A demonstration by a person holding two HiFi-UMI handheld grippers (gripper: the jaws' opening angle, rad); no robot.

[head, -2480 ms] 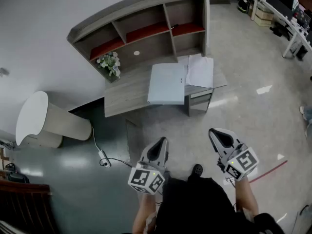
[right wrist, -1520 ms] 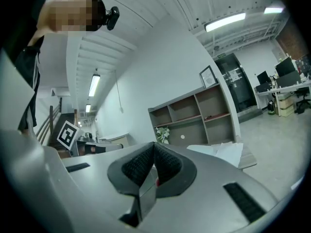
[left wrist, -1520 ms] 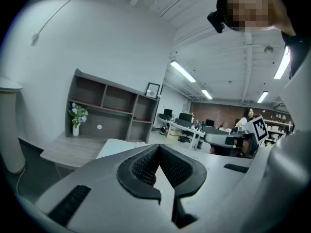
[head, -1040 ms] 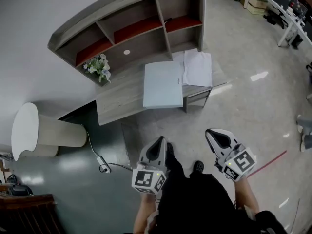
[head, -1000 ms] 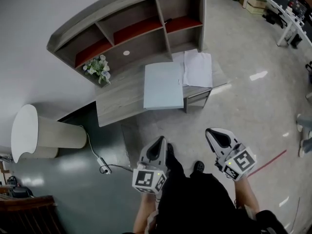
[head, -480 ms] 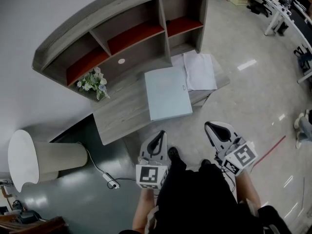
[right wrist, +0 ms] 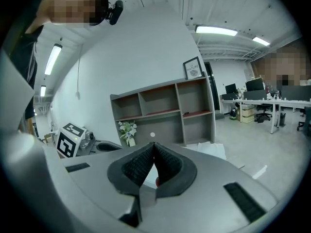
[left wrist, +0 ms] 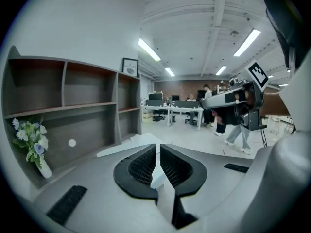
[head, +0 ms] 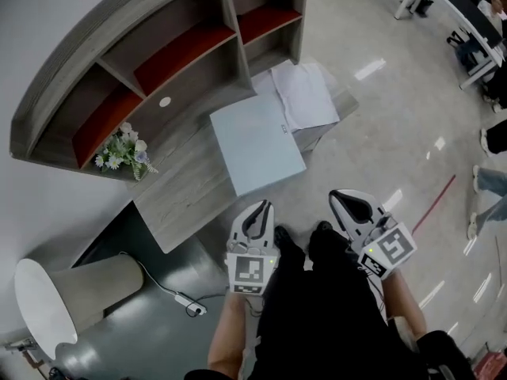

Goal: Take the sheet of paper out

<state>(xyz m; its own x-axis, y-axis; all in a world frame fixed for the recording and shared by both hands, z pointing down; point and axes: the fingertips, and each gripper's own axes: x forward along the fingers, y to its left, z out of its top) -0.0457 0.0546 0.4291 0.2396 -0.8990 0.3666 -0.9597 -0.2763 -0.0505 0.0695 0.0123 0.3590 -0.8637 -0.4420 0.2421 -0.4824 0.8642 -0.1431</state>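
Note:
A pale blue folder (head: 255, 149) lies closed on the grey desk (head: 182, 196), its near end over the desk's front edge. Loose white sheets of paper (head: 299, 93) lie just beyond it at the desk's right end; they also show in the left gripper view (left wrist: 130, 143) and the right gripper view (right wrist: 209, 148). My left gripper (head: 259, 214) is shut and empty, just short of the folder's near edge. The right gripper (head: 348, 204) is also shut and empty, over the floor to the right of the desk. Both point at the desk, jaws pressed together (left wrist: 158, 147) (right wrist: 154, 147).
A curved shelf unit (head: 142, 54) with red-lined bays stands on the desk's back, with a vase of flowers (head: 123, 149) at its left. A white-topped cylinder (head: 63, 299) and a power strip on a cable (head: 186, 307) are on the floor at left. People stand far right (head: 491, 133).
The desk and folder have come closer to both grippers as the person walked up. Both grippers moved forward toward the desk and stayed shut.

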